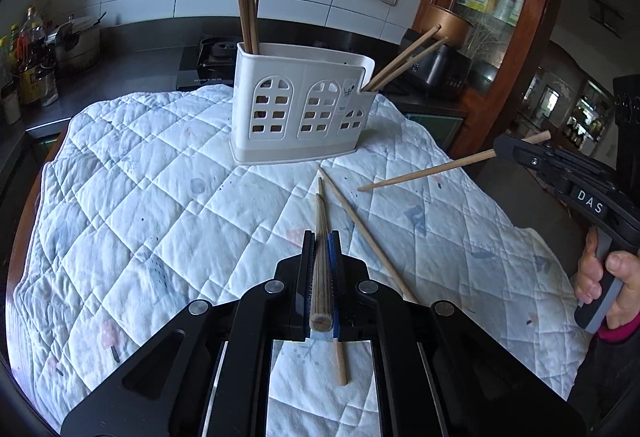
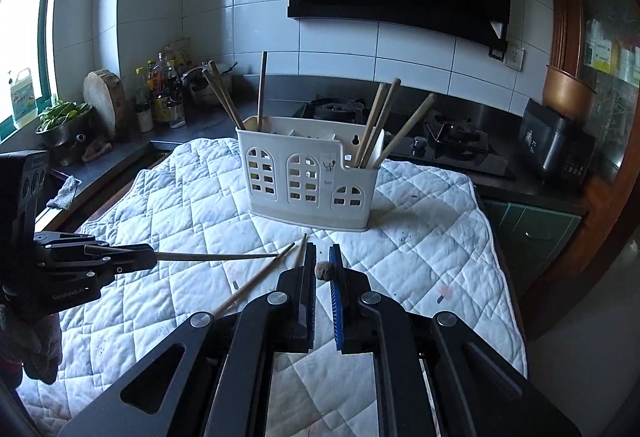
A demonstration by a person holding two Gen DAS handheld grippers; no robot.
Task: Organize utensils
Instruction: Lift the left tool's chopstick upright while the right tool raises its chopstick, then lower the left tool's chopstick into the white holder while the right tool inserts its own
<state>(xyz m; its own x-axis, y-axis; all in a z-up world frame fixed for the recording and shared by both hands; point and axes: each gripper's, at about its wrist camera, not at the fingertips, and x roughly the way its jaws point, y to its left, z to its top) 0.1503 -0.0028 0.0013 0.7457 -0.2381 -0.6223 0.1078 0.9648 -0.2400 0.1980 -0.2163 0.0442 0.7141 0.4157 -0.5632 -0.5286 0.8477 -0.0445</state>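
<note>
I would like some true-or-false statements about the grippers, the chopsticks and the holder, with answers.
1. The left gripper holds a chopstick. True.
2. The right gripper is empty. False: it grips a second chopstick.
3. The holder lies on its side. False: it stands upright on the quilt.
4. The holder has sticks at both ends. True.
5. A loose chopstick lies on the quilt. True.

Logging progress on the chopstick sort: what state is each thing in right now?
left gripper: shut on a chopstick
right gripper: shut on a chopstick
utensil holder: upright, chopsticks in both end compartments
loose chopsticks: two lying on the quilt
</note>
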